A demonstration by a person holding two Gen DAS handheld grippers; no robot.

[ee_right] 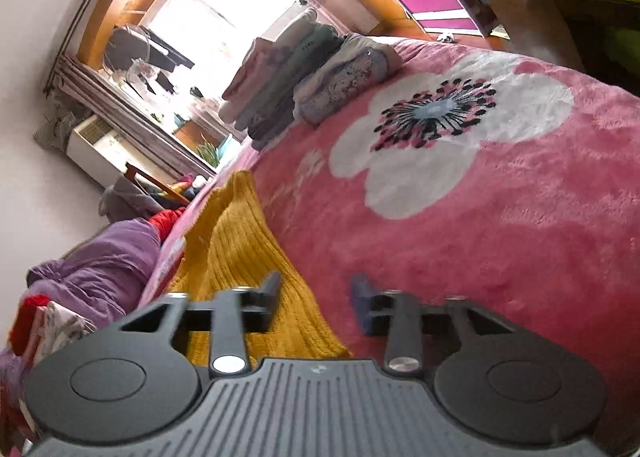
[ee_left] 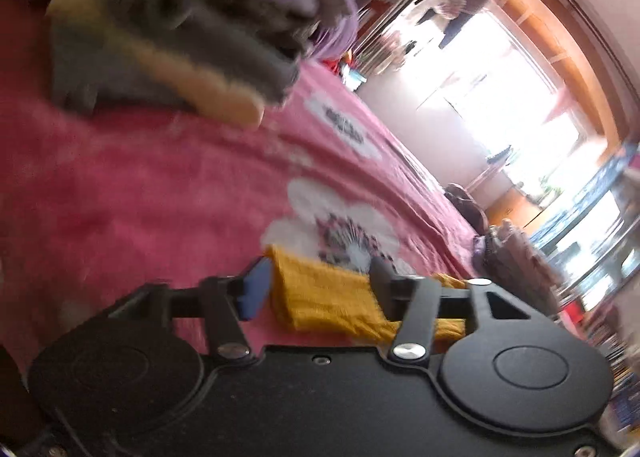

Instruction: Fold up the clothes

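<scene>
- Gripping a bunched fold of the mustard knit garment [ee_left: 324, 297], the left gripper [ee_left: 320, 289] has its two fingers closed against the cloth, one on each side of the fold.
- In the left wrist view the garment sits low and near, just above the gripper body, over the pink bedspread [ee_left: 140, 185] with its white flower print.
- Up at the far left of that view lies a blurred grey and tan heap of clothes [ee_left: 180, 37]; what it is made of is too smeared to tell.
- The right gripper [ee_right: 316, 301] stands with its fingers well apart and nothing between them.
- Its left finger [ee_right: 272, 293] lies over the edge of the mustard knit garment [ee_right: 240, 241], which spreads on the bedspread [ee_right: 500, 257] to the left; its right finger is over bare pink cover.
- A stack of folded clothes [ee_right: 304, 89] rests at the far side of the bed, well apart from the garment.
</scene>
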